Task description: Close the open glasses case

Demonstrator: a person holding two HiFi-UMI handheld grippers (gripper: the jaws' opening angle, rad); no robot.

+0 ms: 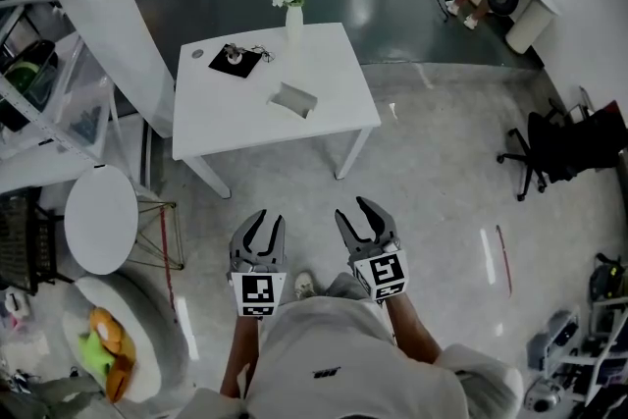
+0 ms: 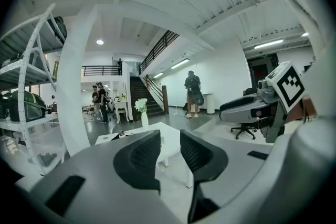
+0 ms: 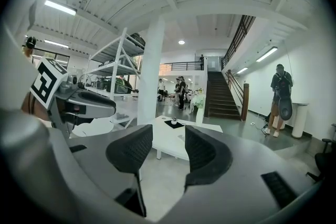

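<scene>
The open glasses case [image 1: 293,99], pale grey, lies on the white table [image 1: 339,118] near its front right part, well ahead of both grippers. My left gripper [image 1: 260,229] and right gripper [image 1: 365,219] hang side by side over the floor, short of the table, both open with nothing between their jaws. In the left gripper view the left gripper [image 2: 169,140] points at the table [image 2: 168,134] and the vase [image 2: 144,119]. In the right gripper view the right gripper [image 3: 168,135] faces the same table [image 3: 170,140]. I cannot make out the case clearly in either gripper view.
On the table stand a vase of white flowers [image 1: 292,3] and a black mat [image 1: 235,62] with a small object. A round white side table [image 1: 101,216] and shelves stand at the left, an office chair [image 1: 549,150] at the right. People stand far off near the stairs [image 3: 219,93].
</scene>
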